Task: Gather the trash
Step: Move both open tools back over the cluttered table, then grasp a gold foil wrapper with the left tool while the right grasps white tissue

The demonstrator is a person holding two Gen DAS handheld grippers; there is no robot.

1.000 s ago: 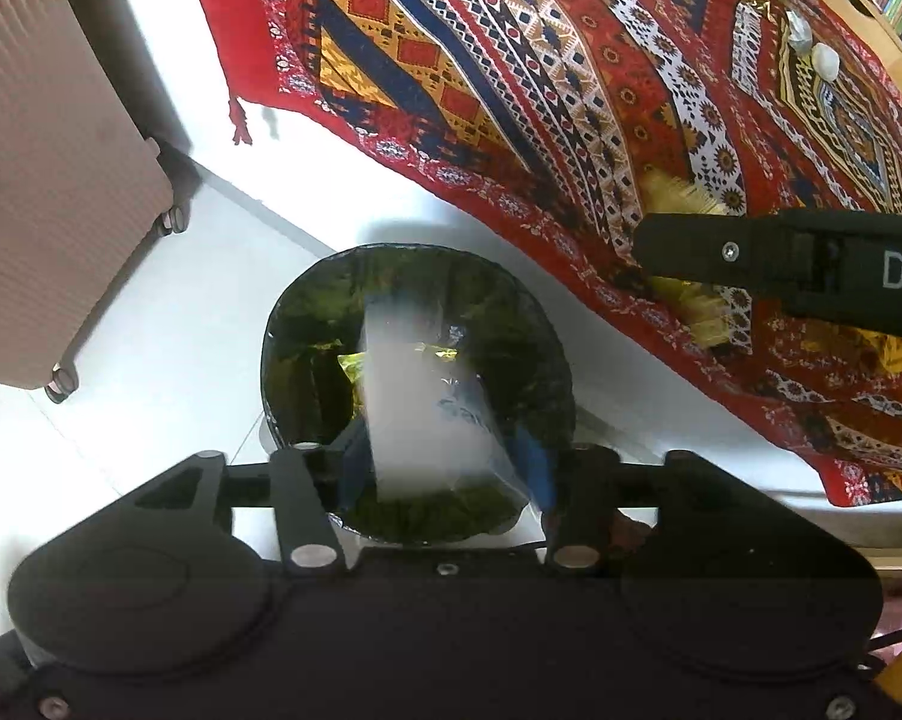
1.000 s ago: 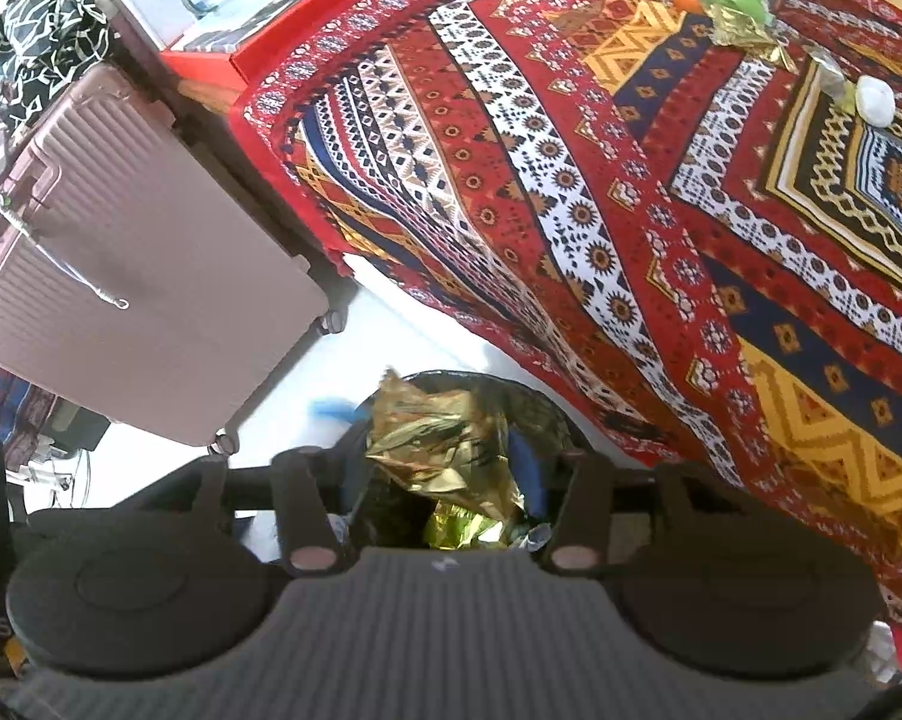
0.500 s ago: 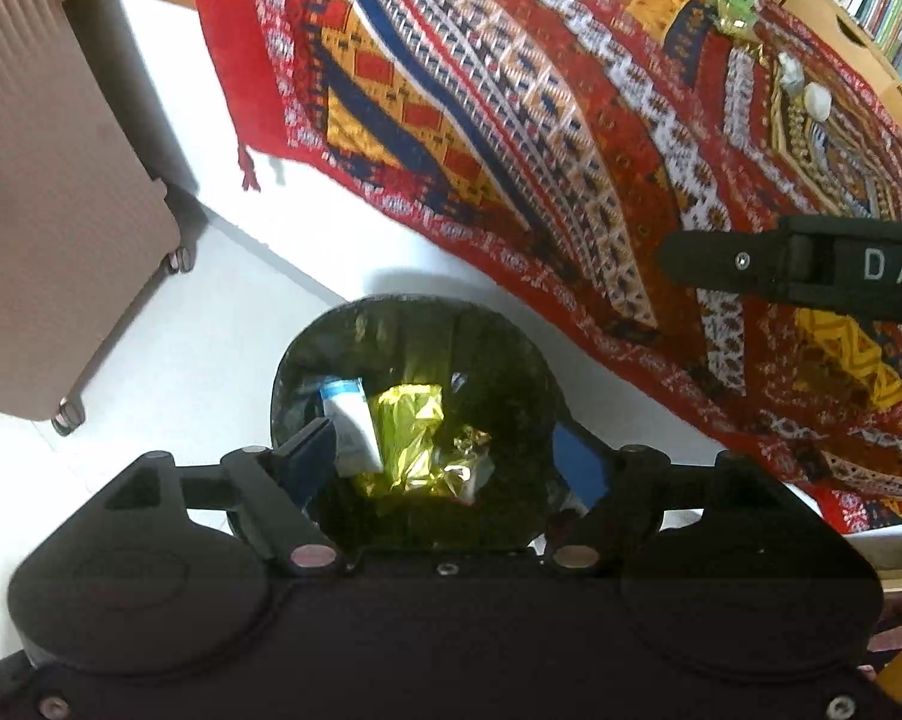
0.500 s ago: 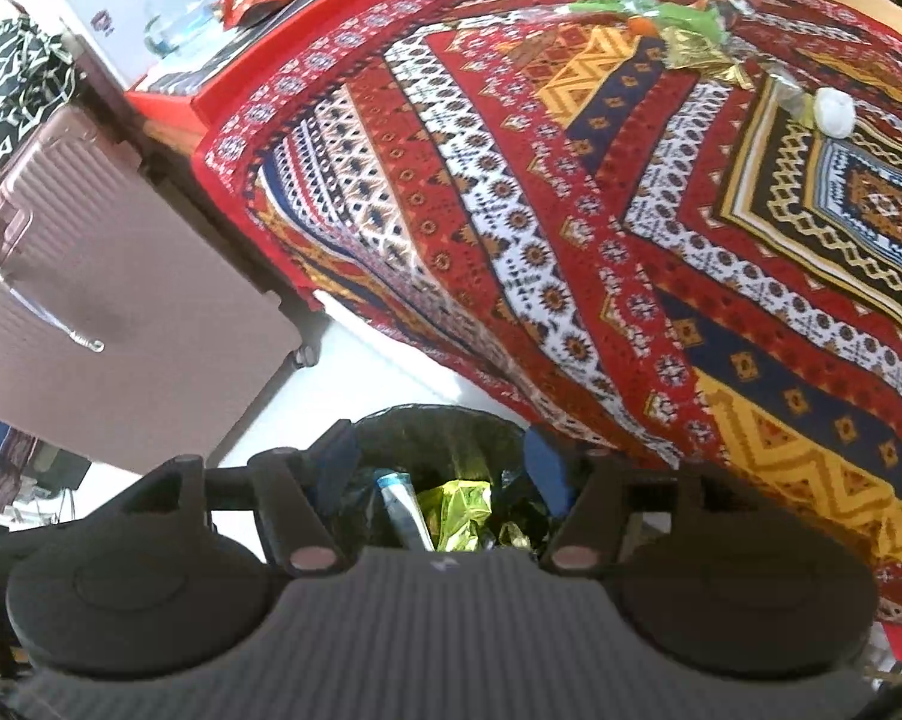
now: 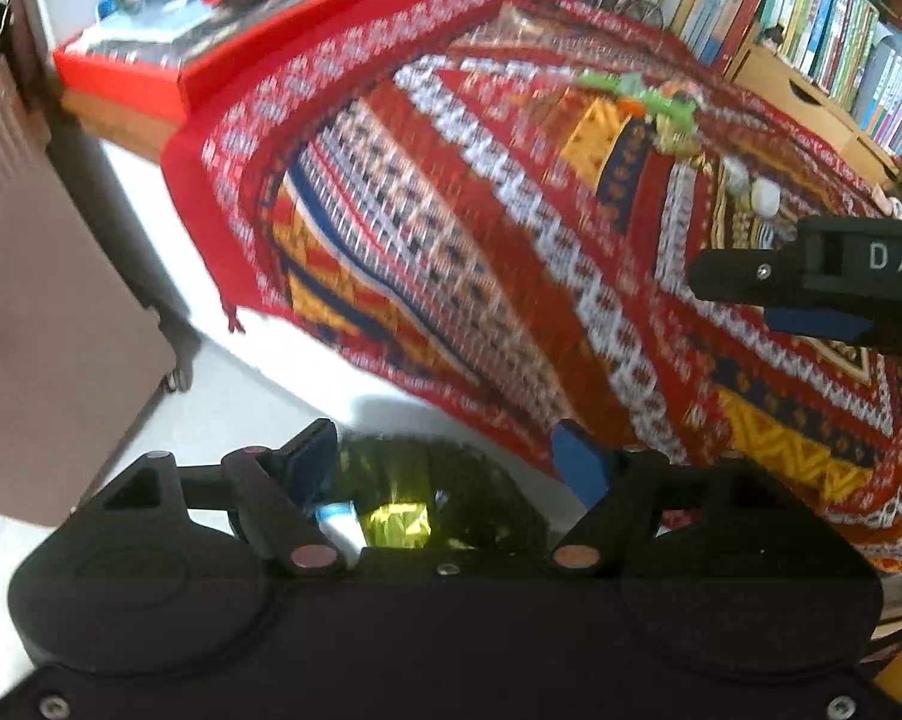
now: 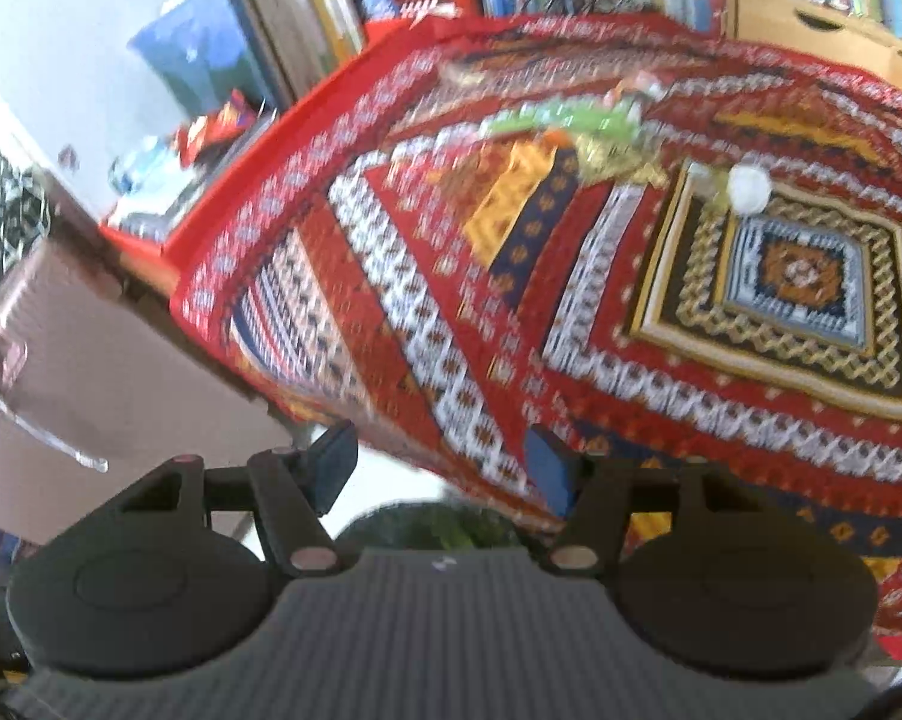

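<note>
- The left hand-held gripper (image 5: 444,462) sits at the bottom of its frame. Its two blue pads are wide apart and nothing is between them.
- The right hand-held gripper (image 6: 441,465) is at the bottom of its own frame. Its pads are apart too, and empty.
- Just under the left one is a black trash bin (image 5: 481,492). A shiny yellow wrapper (image 5: 399,525) and a small white and blue tube (image 5: 336,525) lie inside it.
- Above the bin is a bench with a red patterned cloth (image 6: 511,312) hanging over its edge.
- More trash waits far up on the cloth, in the upper right of both frames: a green wrapper (image 6: 565,117), a crinkly gold wrapper (image 6: 619,162) and a white round ball (image 6: 749,186), maybe crumpled paper.
- These all look very light and soft. The wrappers may be slippery and will crush, so I would pinch a raised fold. The ball could roll, so I would close on its middle.
- A pink suitcase (image 5: 42,312) stands at the left.
</note>
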